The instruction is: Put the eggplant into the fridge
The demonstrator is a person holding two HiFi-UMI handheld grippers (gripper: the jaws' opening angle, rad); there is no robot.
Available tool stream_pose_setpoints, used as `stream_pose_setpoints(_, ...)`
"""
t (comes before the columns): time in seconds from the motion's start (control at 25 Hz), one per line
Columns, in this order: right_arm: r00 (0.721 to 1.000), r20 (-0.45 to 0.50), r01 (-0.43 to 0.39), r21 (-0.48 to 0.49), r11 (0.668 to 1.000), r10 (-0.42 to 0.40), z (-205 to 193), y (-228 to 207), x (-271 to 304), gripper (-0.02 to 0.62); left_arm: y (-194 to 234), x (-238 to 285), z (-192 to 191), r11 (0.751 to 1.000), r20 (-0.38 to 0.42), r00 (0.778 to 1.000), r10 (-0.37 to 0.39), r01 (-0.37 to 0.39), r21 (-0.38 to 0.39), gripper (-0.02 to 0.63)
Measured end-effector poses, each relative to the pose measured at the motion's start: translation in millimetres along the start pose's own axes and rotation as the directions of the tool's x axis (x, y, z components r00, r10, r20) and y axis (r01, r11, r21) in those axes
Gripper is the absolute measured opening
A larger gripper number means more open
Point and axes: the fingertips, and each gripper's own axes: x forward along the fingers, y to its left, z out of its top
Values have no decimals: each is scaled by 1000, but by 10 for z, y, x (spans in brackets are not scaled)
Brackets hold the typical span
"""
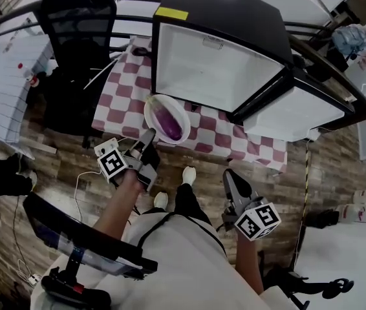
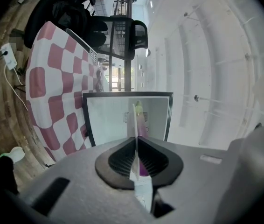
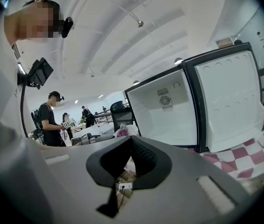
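Note:
A purple eggplant (image 1: 170,123) lies on a white plate (image 1: 158,103) held over the near edge of the checkered table (image 1: 235,137). My left gripper (image 1: 149,138) is shut on the plate's near rim. In the left gripper view the plate (image 2: 135,120) stands edge-on between the pads, with the eggplant (image 2: 142,125) just beyond my left gripper (image 2: 135,143). The fridge (image 1: 209,70) stands on the table with its door (image 1: 293,112) swung open to the right. My right gripper (image 1: 230,176) hangs lower right, shut and holding nothing; its view shows the right gripper (image 3: 132,139) aimed at the fridge (image 3: 162,111).
A black office chair (image 1: 76,18) stands left of the table. A power strip (image 2: 8,55) with its cable lies on the wooden floor. Other people (image 3: 52,120) stand at desks in the background. The open fridge door (image 3: 227,101) overhangs the table's right end.

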Motion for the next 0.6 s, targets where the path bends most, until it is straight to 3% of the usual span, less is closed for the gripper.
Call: stream_pose_setpoints(0.6,997,-29,-71,-5,997,71,368,-774,607,6,149,866,141,1000,36,999,17,-18,15,25)
